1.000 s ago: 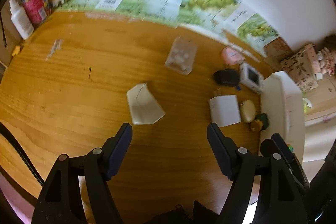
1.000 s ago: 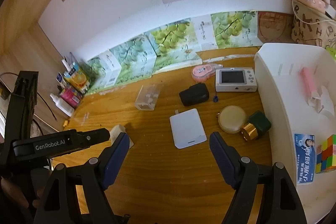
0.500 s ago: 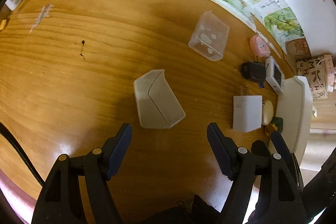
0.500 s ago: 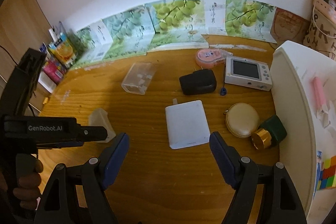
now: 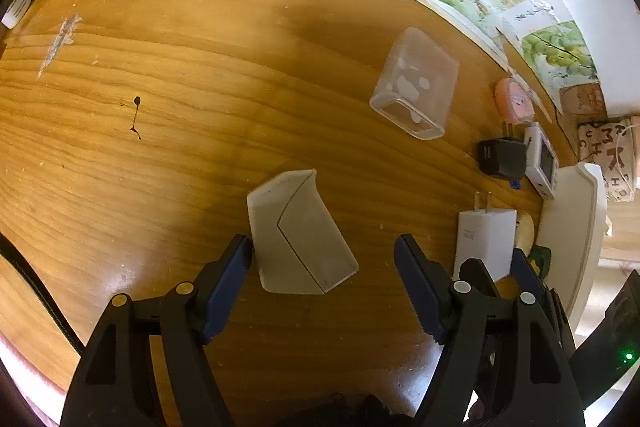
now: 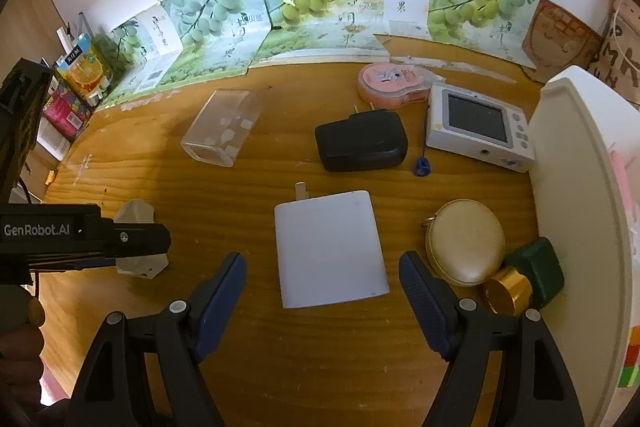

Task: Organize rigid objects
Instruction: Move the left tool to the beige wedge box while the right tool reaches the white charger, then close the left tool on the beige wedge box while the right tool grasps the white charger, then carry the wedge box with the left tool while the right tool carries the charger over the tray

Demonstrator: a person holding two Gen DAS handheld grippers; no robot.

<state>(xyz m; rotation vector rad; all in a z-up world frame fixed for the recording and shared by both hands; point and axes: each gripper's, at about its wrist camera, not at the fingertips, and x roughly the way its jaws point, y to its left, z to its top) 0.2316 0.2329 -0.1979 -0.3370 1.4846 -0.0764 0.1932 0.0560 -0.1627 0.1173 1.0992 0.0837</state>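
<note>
The frosted white plastic box point(image 5: 298, 237) lies on its side on the wooden table point(image 5: 160, 75). Its long axis runs slanted in the left wrist view, from upper left to lower right. It sits between the fingers of the left gripper point(image 5: 323, 259), near their tips, and its near corner is just beside the left finger; I cannot tell if they touch. The jaws stand wide apart and grasp nothing.

The flat white plug charger point(image 6: 330, 247) lies with its prongs pointing away from the right gripper point(image 6: 322, 273). Its near end reaches between the fingertips. These jaws also are released, with no contact.

A clear plastic container point(image 6: 222, 129) lies on its side with small white patches showing inside it; I cannot tell what they are. A white tray point(image 6: 576, 187) stands at the right edge.
</note>
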